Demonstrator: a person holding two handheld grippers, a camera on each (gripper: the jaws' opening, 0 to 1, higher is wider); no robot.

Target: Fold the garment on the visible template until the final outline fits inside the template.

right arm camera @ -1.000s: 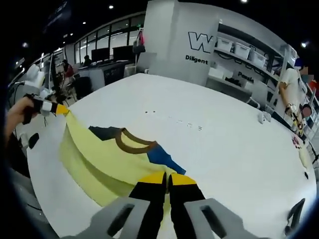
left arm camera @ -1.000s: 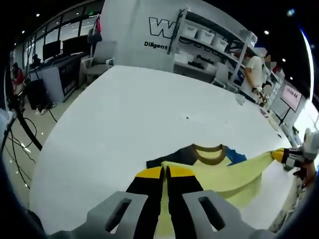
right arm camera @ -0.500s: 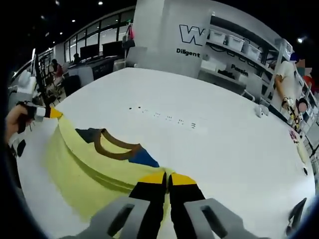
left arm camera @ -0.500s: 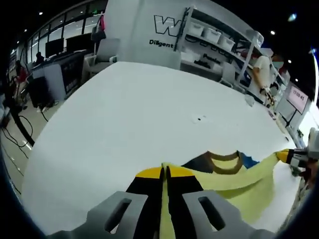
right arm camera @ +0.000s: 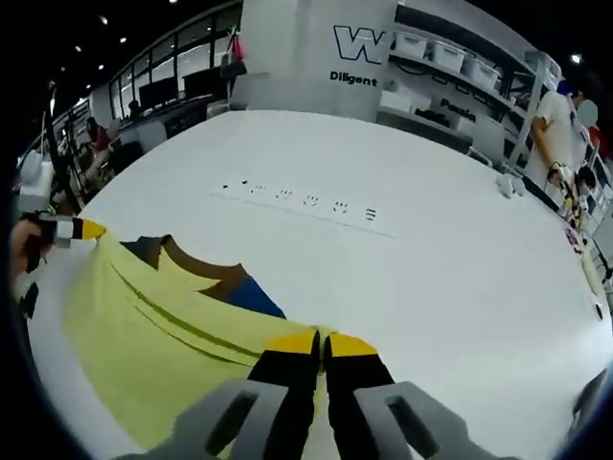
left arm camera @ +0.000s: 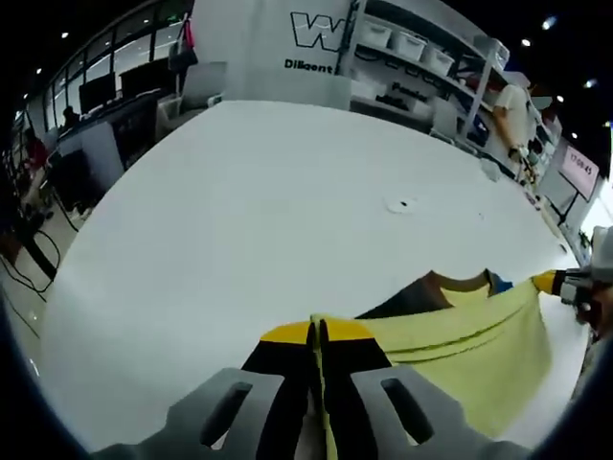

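Pinching yellow garment (left arm camera: 460, 331) edge: left gripper (left arm camera: 317, 331), right gripper (right arm camera: 322, 342) jaws clenched, over white table (left arm camera: 259, 201).

Left gripper view is riding low over the white table (left arm camera: 239, 211), looking along its own jaws toward the shelving (left arm camera: 421, 57). Right gripper view is facing the same wall from further right. Both are sharing the yellow T-shirt (left arm camera: 460, 331) (right arm camera: 144, 326), close up.

light: bright, even, ceiling spots | shadows: faint | edges: strong fisheye bending | blur: slight softness
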